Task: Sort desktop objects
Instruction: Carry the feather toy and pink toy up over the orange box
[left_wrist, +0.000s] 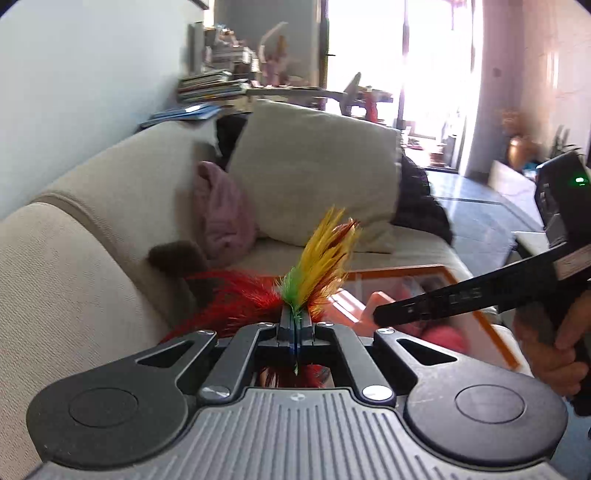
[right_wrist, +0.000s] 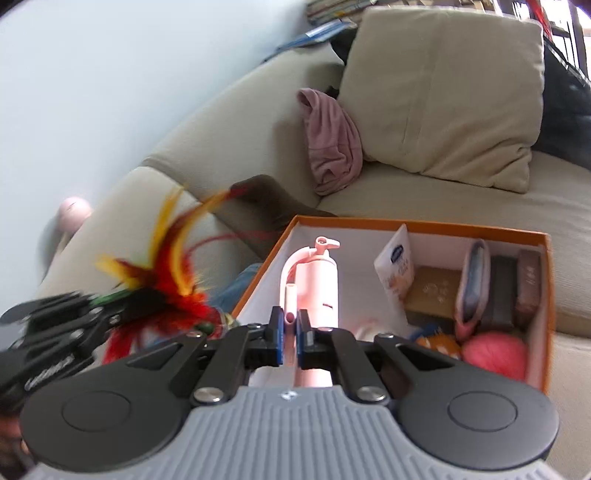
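- At twelve o'clock from our right gripper (right_wrist: 290, 341), the pink bottle (right_wrist: 320, 275) fills the orange box's (right_wrist: 417, 224) left half.
- From two o'clock, packed items crowd the box; bare floor shows only near the bottle.

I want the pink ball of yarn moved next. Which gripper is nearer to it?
Right. The right gripper is over the orange box holding the yarn; the left gripper, clamping a feather toy, sits outside the box's far side.

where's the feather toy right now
The feather toy is clamped in the left gripper, held up left of the orange box, in front of the beige sofa.
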